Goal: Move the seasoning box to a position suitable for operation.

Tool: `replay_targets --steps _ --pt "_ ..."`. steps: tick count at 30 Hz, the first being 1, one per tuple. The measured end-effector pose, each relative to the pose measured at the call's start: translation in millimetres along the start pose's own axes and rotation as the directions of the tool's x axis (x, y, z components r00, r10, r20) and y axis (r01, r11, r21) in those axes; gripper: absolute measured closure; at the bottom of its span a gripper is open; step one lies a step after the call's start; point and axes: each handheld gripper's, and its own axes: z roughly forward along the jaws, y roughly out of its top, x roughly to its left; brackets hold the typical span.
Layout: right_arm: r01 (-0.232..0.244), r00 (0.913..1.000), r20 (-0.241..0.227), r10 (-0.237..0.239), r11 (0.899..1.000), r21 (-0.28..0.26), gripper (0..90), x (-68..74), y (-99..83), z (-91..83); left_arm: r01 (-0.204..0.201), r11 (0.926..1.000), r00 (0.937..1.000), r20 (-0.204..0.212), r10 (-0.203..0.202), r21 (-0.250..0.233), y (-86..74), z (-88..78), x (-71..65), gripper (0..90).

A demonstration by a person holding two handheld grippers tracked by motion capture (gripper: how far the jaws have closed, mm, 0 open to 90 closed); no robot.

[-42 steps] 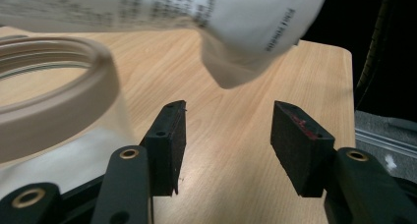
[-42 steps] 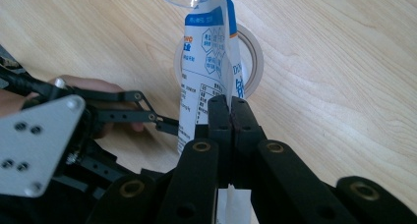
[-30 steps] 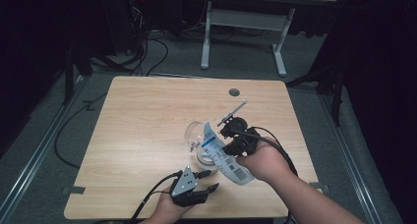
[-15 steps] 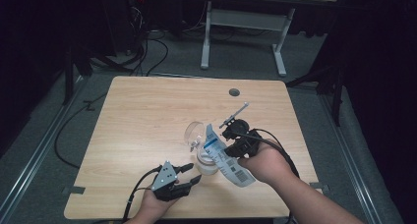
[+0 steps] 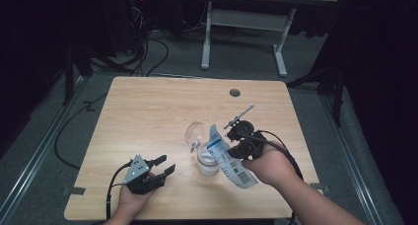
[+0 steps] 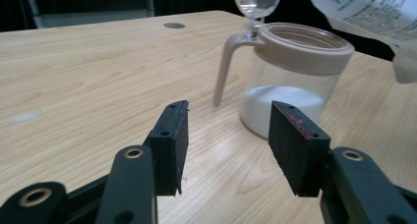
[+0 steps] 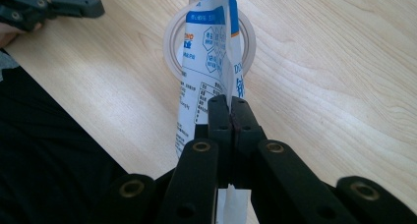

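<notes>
A clear jar (image 5: 208,165) with a beige rim and handle stands on the wooden table, white powder in its bottom; its clear lid (image 5: 194,132) is hinged up. My right gripper (image 5: 233,152) is shut on a white-and-blue printed pouch (image 5: 227,158), tilted with its top end over the jar mouth. In the right gripper view the pouch (image 7: 206,62) hangs over the jar rim (image 7: 172,44), pinched by my gripper (image 7: 230,108). My left gripper (image 5: 165,164) is open and holds nothing, left of the jar. From the left gripper view, the open gripper (image 6: 228,135) faces the jar (image 6: 290,86).
A round cable hole (image 5: 234,93) sits near the table's far edge. The table's front edge (image 5: 197,218) runs close under both hands. Cables lie on the floor to the left, and white legs of another table (image 5: 207,37) stand behind.
My left gripper has slid left along the front of the table, away from the jar, still open. The right gripper and pouch have stayed over the jar.
</notes>
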Motion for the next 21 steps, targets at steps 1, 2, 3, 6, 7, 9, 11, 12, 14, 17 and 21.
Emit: replay_targets --steps 1,2,3,6,7,9,11,12,14,17,21 --pt "0.007 1.0000 -0.001 -0.007 1.000 -0.005 89.9 -1.2 -0.9 0.3 0.017 0.9999 0.9998 0.007 -0.017 -0.002 -0.4 -0.7 1.5 50.2" --pt "0.001 1.0000 0.002 -0.001 1.000 -0.003 89.9 -1.2 -1.8 0.1 0.035 0.9994 0.9993 0.013 -0.035 -0.005 -0.6 -1.2 2.9 50.2" --pt "-0.004 1.0000 0.003 0.004 1.000 -0.002 89.9 -1.7 -2.6 0.0 0.042 0.9991 0.9990 0.012 -0.042 -0.008 -0.6 -1.8 3.8 50.2" --pt "-0.005 1.0000 0.003 0.005 1.000 -0.007 89.9 -4.8 -6.0 -0.1 0.042 0.9991 0.9991 0.010 -0.042 -0.007 -0.7 -2.2 4.4 50.2" --pt "-0.009 0.9999 0.007 0.009 1.000 -0.006 89.9 -6.1 -7.5 -0.5 0.041 0.9991 0.9991 0.009 -0.041 -0.008 -0.9 -1.9 4.2 50.1" --pt "-0.014 0.9999 0.002 0.014 1.000 -0.009 89.9 -8.2 -9.8 -0.9 0.041 0.9991 0.9991 0.009 -0.041 -0.006 -1.3 -1.3 4.2 50.2" --pt "-0.022 0.9997 0.008 0.022 1.000 -0.007 89.9 -11.0 -12.8 -1.5 0.039 0.9992 0.9992 0.007 -0.039 -0.003 -1.7 -0.8 4.2 50.1" --pt "-0.028 0.9996 0.008 0.028 1.000 -0.010 89.9 -12.6 -14.5 -1.6 0.037 0.9993 0.9993 0.006 -0.037 -0.001 -1.8 -0.7 4.2 50.1" --pt "-0.038 0.9992 0.012 0.038 0.999 -0.010 89.9 -15.8 -18.4 -1.9 0.039 0.9992 0.9992 0.003 -0.039 -0.001 -2.3 -0.5 4.5 50.1" --pt "-0.054 0.9984 0.014 0.054 0.999 -0.008 89.9 -19.8 -24.7 -2.0 0.041 0.9992 0.9992 0.002 -0.041 0.001 -2.9 0.0 4.7 50.2" --pt "-0.076 0.9968 0.022 0.076 0.997 -0.010 89.9 -27.0 -32.6 -0.9 0.041 0.9991 0.9991 0.004 -0.041 0.007 -3.5 1.0 4.2 50.1"
